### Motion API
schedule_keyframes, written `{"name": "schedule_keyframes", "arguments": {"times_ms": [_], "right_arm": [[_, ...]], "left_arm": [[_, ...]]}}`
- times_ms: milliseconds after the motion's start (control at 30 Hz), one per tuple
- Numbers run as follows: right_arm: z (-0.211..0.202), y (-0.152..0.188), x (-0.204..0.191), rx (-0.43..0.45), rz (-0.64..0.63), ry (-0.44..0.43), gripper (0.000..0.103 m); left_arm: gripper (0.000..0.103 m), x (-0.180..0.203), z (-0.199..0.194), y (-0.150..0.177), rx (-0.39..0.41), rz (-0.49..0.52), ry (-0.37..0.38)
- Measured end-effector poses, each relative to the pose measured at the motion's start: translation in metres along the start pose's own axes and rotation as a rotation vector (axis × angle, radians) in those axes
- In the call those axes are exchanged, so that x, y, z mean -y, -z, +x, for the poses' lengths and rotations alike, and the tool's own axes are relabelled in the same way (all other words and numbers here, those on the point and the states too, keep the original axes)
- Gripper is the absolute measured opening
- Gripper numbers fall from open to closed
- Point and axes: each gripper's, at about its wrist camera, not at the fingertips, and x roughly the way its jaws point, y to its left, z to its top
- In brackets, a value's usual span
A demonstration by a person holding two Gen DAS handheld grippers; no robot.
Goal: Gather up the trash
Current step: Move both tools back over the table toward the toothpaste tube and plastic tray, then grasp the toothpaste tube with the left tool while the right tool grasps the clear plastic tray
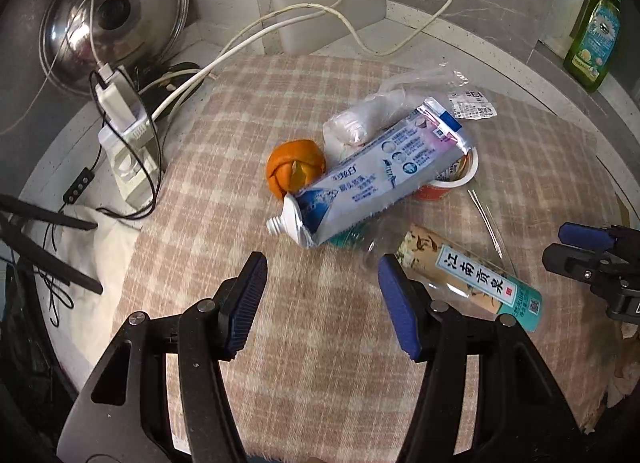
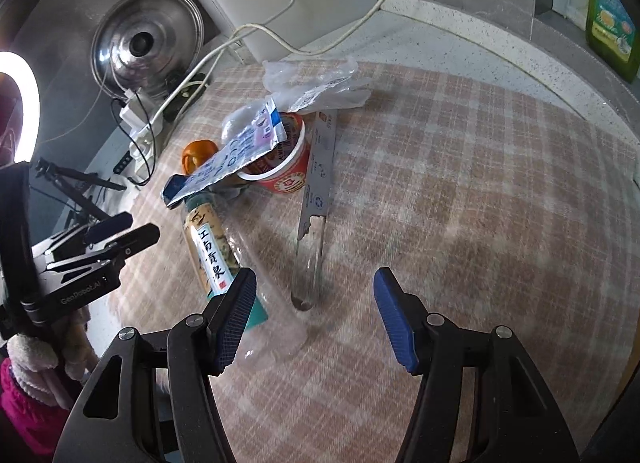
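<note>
Currently, both grippers hover over a pink-and-beige checked cloth [image 1: 320,383] with jaws spread wide and nothing between the blue pads. The left gripper [image 1: 322,295] points at a heap of trash near the cloth's middle; the right gripper [image 2: 314,315] sits over the near end of the same heap.

Trash observed:
- Flattened toothpaste tube [image 1: 372,179], white and blue, cap off, covered in Chinese print too small to read. It lies across the rim of a small red-and-white paper cup [image 2: 284,167] and over the bottle's neck end.
- Clear plastic bottle [image 1: 472,283] lying on its side, label reading "江南贡泉" in dark characters on a white panel, teal band at one end. The right gripper's left pad [image 2: 236,315] stands just beside it.
- Orange peel [image 1: 295,172], curled, just beside the tube.
- Crumpled clear plastic bag [image 2: 316,83] with a printed receipt-like sticker, behind the cup.
- Long clear wrapper [image 2: 316,183] with a grey printed strip and recycling mark, lying beside the cup.

Surroundings: steel pot lid [image 1: 116,19] leaning against the wall, white power strip [image 1: 128,151] with cables, green dish-soap bottle [image 1: 594,39] at the far edge; its label is illegible. "GenRobot.AI" is printed on the left gripper body in the right wrist view.
</note>
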Motion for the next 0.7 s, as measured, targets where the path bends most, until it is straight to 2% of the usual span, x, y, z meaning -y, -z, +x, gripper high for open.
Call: {"name": "schedule_keyframes", "arguments": {"times_ms": [233, 467, 700], "right_arm": [[0.022, -0.017, 0.000, -0.039, 0.022, -0.033, 0.060], [0.044, -0.024, 0.001, -0.073, 0.045, -0.037, 0.060], [0.058, -0.031, 0.005, -0.091, 0.069, -0.034, 0.060]], "left_arm": [[0.060, 0.015, 0.023, -0.024, -0.049, 0.073, 0.027], [0.060, 0.039, 0.038, -0.041, -0.077, 0.225, -0.032], [0.060, 0.044, 0.064, -0.046, -0.136, 0.274, -0.071]]}}
